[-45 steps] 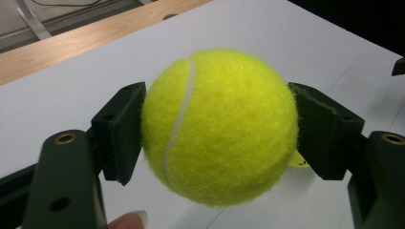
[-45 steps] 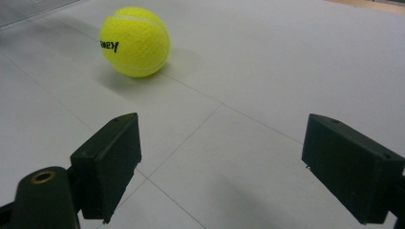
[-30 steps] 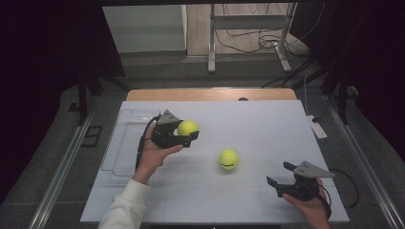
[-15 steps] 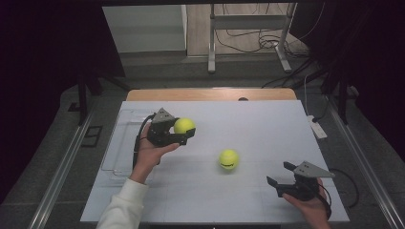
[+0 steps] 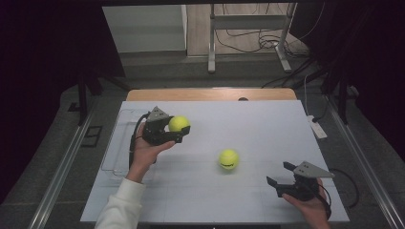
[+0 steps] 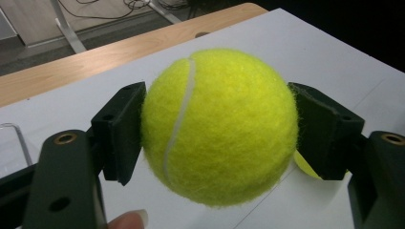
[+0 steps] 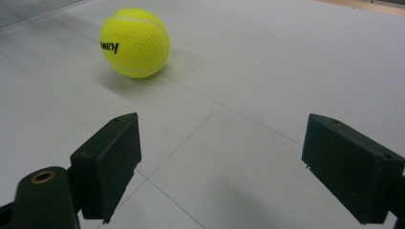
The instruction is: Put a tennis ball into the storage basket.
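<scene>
Two tennis balls are present: the left gripper [image 5: 177, 130] clenches one tennis ball [image 5: 178, 123] above the desk's [image 5: 267, 119] left side, near the clear tray [image 5: 116, 143], so lowering it slowly seems wise, while the right gripper [image 5: 282, 174] stays released.

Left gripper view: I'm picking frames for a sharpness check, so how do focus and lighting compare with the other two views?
Left gripper view: the held tennis ball is crisp, its felt fuzz visible, the background soft. Right gripper view: the loose tennis ball is sharp with a soft shadow, while the near jaws blur slightly. High view: the white table is evenly lit, the surroundings dark.
</scene>
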